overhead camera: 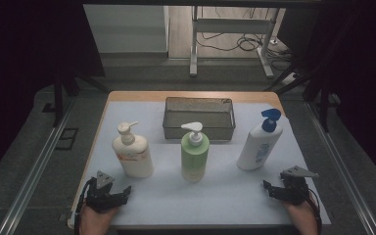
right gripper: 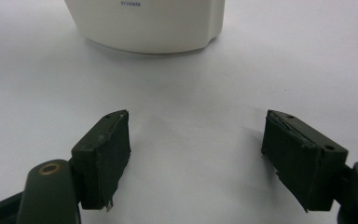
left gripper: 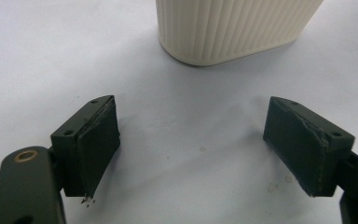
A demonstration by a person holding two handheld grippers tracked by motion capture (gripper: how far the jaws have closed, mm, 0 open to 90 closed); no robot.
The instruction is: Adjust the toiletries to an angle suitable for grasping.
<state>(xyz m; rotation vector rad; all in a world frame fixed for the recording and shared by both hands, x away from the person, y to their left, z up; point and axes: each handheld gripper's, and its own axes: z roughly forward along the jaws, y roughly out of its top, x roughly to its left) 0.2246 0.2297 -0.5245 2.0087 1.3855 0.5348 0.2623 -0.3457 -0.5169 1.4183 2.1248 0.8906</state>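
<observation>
Three pump bottles stand in a row on the white table [overhead camera: 225,196]: a cream one [overhead camera: 133,152] at the left, a green one [overhead camera: 195,155] in the middle, a white one with a blue pump [overhead camera: 260,143] at the right. My left gripper [overhead camera: 113,192] rests near the front left edge, open, just short of the cream bottle's ribbed base [left gripper: 233,28]. My right gripper [overhead camera: 274,188] sits at the front right, open, facing the white bottle's base [right gripper: 149,23]. Nothing lies between either pair of jaws [left gripper: 193,144] [right gripper: 196,154].
A grey mesh basket [overhead camera: 199,128] stands behind the green bottle near the table's far edge. A metal frame with cables [overhead camera: 235,39] stands on the floor beyond the table. Dark rails run along both sides.
</observation>
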